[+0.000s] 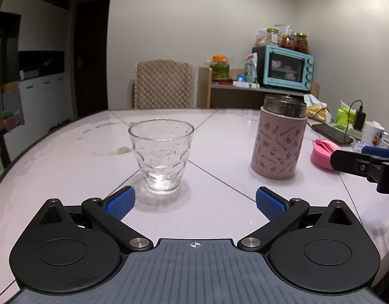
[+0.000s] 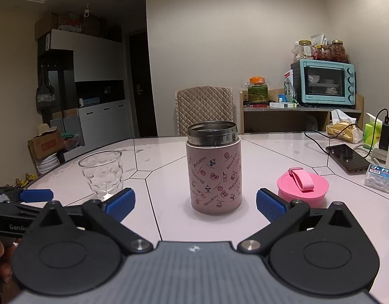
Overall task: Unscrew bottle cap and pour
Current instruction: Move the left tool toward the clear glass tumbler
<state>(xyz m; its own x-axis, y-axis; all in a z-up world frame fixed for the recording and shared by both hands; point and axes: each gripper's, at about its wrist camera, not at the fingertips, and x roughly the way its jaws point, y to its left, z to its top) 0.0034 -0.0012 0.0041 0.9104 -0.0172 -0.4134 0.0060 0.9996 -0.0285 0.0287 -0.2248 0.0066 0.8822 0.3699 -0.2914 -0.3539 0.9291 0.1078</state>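
Note:
A pink Hello Kitty bottle (image 2: 214, 174) stands upright on the table with its steel mouth uncovered; it also shows in the left wrist view (image 1: 279, 139). Its pink cap (image 2: 303, 186) lies on the table to the right of it, seen too in the left wrist view (image 1: 322, 153). A clear dimpled glass (image 1: 161, 155) stands left of the bottle, also in the right wrist view (image 2: 102, 174). My left gripper (image 1: 194, 202) is open and empty, just short of the glass. My right gripper (image 2: 194, 204) is open and empty, just short of the bottle.
A phone (image 2: 347, 158) on a charging cable, a white mug (image 1: 373, 133), a tissue pack (image 2: 374, 131) and a small box (image 2: 382, 178) lie at the table's right. A quilted chair (image 2: 204, 110) stands behind the table. A shelf holds a blue oven (image 2: 326, 83).

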